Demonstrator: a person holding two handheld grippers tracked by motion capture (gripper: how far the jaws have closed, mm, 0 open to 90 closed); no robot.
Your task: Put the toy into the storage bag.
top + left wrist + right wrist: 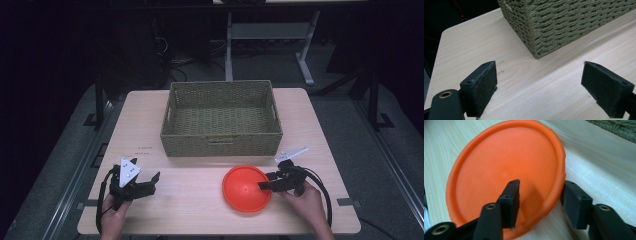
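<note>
High view: the orange plate (246, 189) lies on the bench (200, 200) at the basket's (221, 142) six o'clock. The right gripper (263, 185) reaches its rim from three o'clock.

Left gripper view: the left gripper (539, 82) gapes wide over bare bench, holding nothing.

Right gripper view: the jaws straddle the plate's rim, partly spread, not clamped.

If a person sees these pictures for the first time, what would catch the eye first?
Probably the bright orange round plastic plate at the table's near right, with the right gripper open astride its rim, one jaw over the plate and one outside. Behind it stands the large woven olive-green basket at the middle of the pale wooden table. The left gripper is open above bare wood.
</note>
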